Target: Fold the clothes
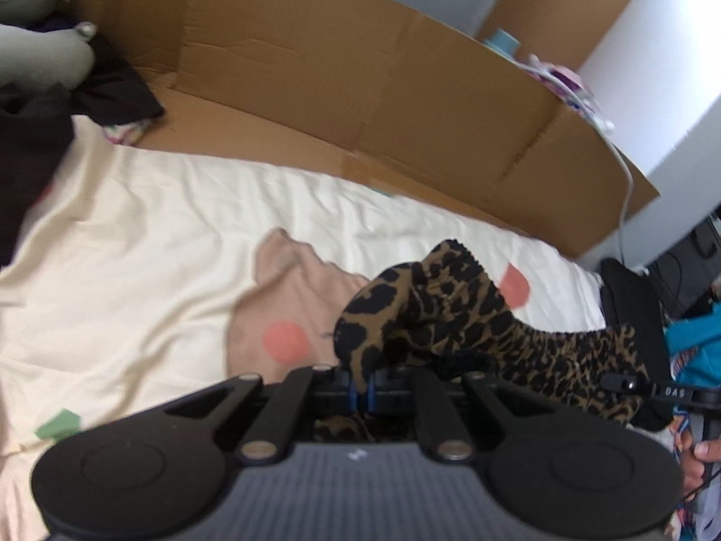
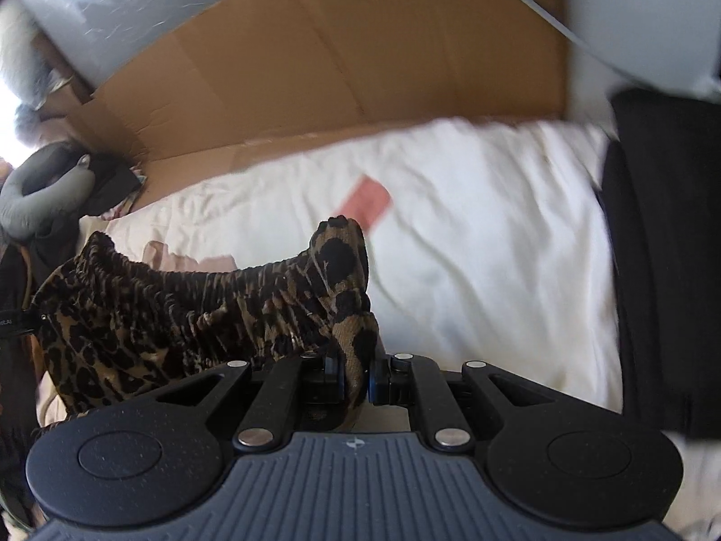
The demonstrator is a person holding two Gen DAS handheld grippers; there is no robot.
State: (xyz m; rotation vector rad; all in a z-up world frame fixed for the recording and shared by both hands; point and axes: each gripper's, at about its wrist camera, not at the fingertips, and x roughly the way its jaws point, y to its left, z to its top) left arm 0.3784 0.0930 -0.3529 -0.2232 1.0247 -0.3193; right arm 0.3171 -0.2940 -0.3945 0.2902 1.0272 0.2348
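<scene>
Leopard-print garment (image 1: 450, 311) hung bunched between both tools above the bed sheet (image 1: 135, 225); the left tool (image 1: 362, 387) was clamped on one end, the cloth running off to its right. From the right, the right tool (image 2: 360, 378) pinched the other end, the cloth stretching leftward.

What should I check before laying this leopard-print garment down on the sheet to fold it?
1. Left hand-held gripper shut on the leopard-print stretchy garment: ok.
2. Right hand-held gripper shut on the same garment: ok.
3. Garment spread flat between the two: not ok, bunched.
4. Cream bedsheet free for laying: not ok, a beige cloth lies there.
5. Garment's lower part hanging free: cannot tell.
</scene>
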